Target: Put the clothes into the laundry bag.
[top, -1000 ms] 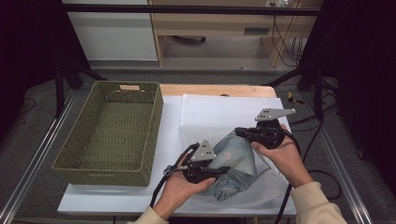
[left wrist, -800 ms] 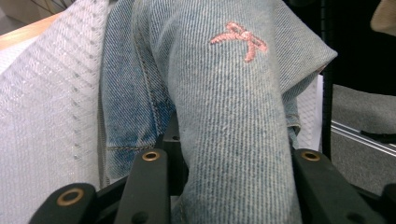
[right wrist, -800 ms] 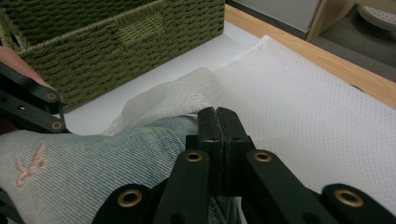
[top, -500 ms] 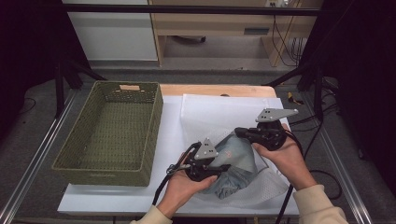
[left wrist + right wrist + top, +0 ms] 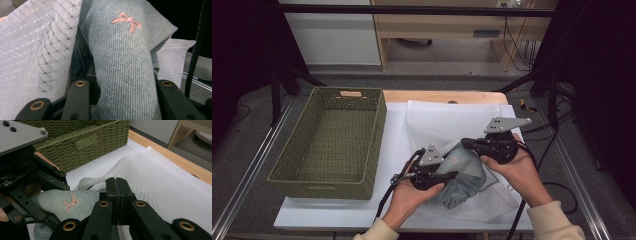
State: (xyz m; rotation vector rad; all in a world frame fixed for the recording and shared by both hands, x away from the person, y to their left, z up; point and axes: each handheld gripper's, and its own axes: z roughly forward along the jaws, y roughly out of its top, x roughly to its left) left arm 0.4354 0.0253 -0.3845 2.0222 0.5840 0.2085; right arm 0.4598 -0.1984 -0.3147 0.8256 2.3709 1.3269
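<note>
Left gripper (image 5: pixel 120 100) clamps the denim garment (image 5: pixel 122 57); mesh bag (image 5: pixel 35 50) alongside.

Desk: free room and obstructions

Left part taken by the green woven basket (image 5: pixel 329 140), its walls standing high, its interior open from above. Between the basket and the white mesh bag (image 5: pixel 447 122) runs a bare strip of white desk (image 5: pixel 394 130). The bag lies spread over the middle and right, with the bunched denim garment (image 5: pixel 462 175) at its near end. Both tongs crowd there: left tongs (image 5: pixel 447 176) on the denim, right tongs (image 5: pixel 464 143) on the mesh, cables trailing toward the near edge.
</note>
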